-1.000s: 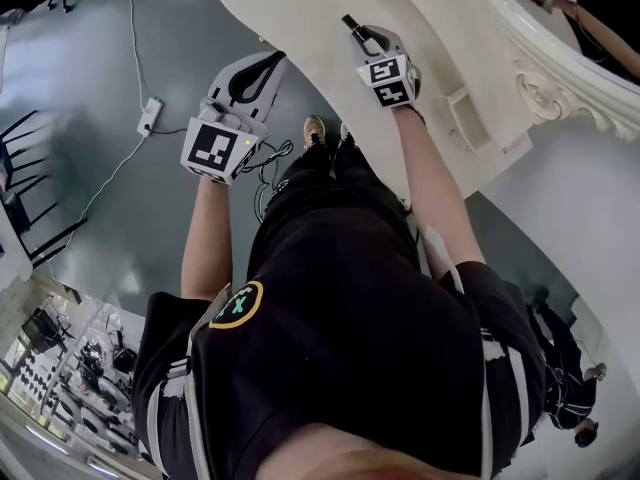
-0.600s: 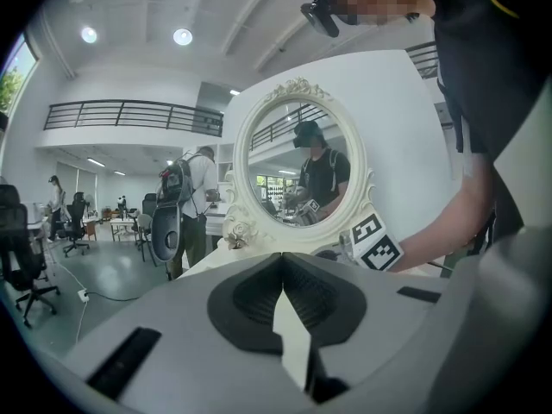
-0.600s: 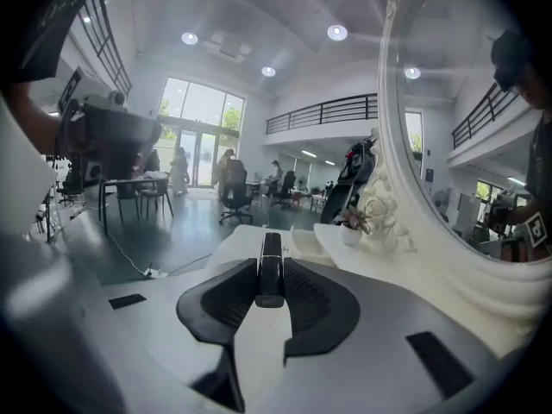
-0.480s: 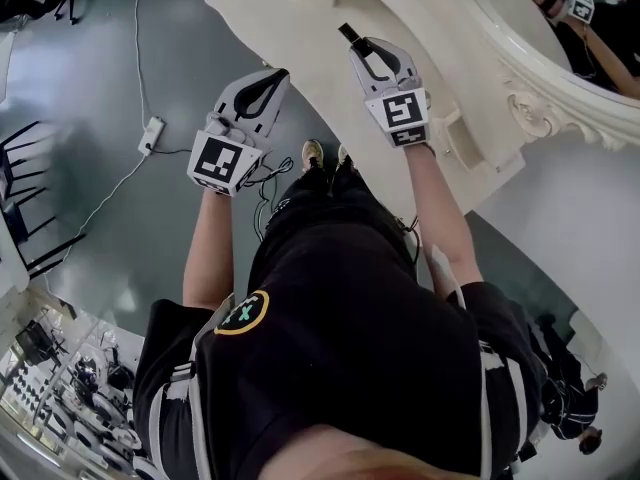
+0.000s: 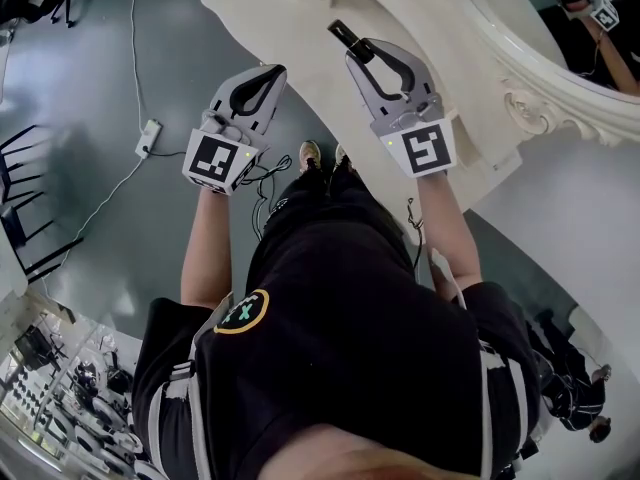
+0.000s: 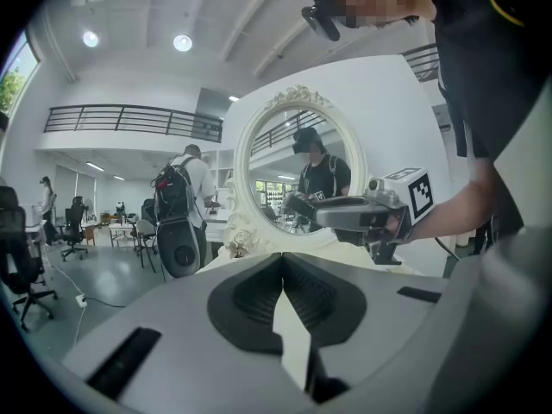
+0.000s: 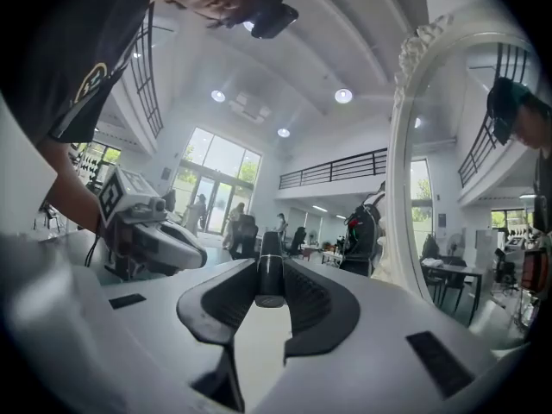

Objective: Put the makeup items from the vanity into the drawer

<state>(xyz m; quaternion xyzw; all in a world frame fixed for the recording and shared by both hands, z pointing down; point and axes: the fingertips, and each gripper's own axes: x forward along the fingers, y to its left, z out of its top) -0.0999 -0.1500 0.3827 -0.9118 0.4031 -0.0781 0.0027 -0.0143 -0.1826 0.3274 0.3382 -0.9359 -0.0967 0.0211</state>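
My right gripper (image 5: 357, 50) is raised over the cream vanity top (image 5: 290, 38), shut on a slim black makeup tube (image 5: 338, 32) whose end sticks out past the fingertips. In the right gripper view the black tube (image 7: 270, 276) stands clamped between the pads, with the right gripper (image 7: 270, 261) pointing level. The left gripper (image 5: 271, 72) hangs to the left of the vanity's edge, over the floor, shut with nothing in it. In the left gripper view its jaws (image 6: 280, 262) meet at the tips, and the right gripper (image 6: 358, 213) shows ahead by the mirror.
An oval mirror in a carved white frame (image 5: 545, 93) stands at the back of the vanity; the mirror frame (image 7: 405, 136) is close on the right. A cable and power strip (image 5: 148, 118) lie on the grey floor to the left. People and office chairs (image 6: 177, 222) are farther off.
My right gripper has risen from the vanity with the black tube in it and now sits closer to the head camera. The left gripper has hardly moved.
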